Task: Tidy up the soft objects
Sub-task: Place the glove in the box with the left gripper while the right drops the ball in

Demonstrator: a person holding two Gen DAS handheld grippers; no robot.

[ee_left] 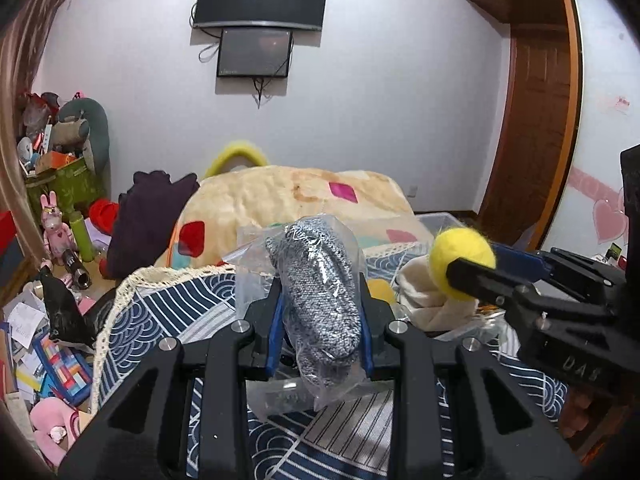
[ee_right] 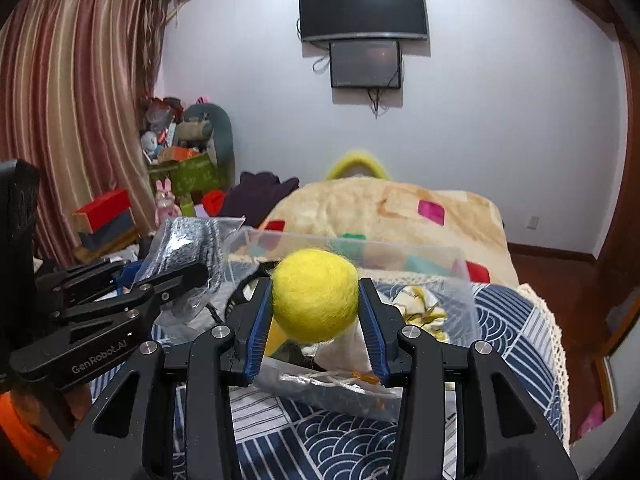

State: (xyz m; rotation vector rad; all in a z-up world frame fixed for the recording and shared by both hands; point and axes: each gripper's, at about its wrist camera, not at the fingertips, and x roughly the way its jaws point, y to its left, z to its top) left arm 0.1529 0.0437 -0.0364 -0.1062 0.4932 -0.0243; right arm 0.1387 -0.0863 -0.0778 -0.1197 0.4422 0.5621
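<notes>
My left gripper [ee_left: 322,300] is shut on a grey knit item in a clear plastic bag [ee_left: 316,280], held up above the bed; it also shows in the right wrist view [ee_right: 188,248]. My right gripper [ee_right: 316,300] is shut on a fuzzy yellow ball [ee_right: 315,294], held over a clear plastic bin [ee_right: 460,276]. In the left wrist view the ball [ee_left: 464,256] and right gripper [ee_left: 472,276] are at the right. The bin holds cream and yellow soft items [ee_right: 420,308].
A blue-and-white patterned cloth [ee_left: 168,304] with a lace edge covers the surface below. A cream blanket [ee_left: 288,196] with coloured patches and a dark purple garment [ee_left: 148,216] lie behind. Toys and clutter [ee_left: 48,340] fill the floor at left. A wooden door [ee_left: 532,120] stands at right.
</notes>
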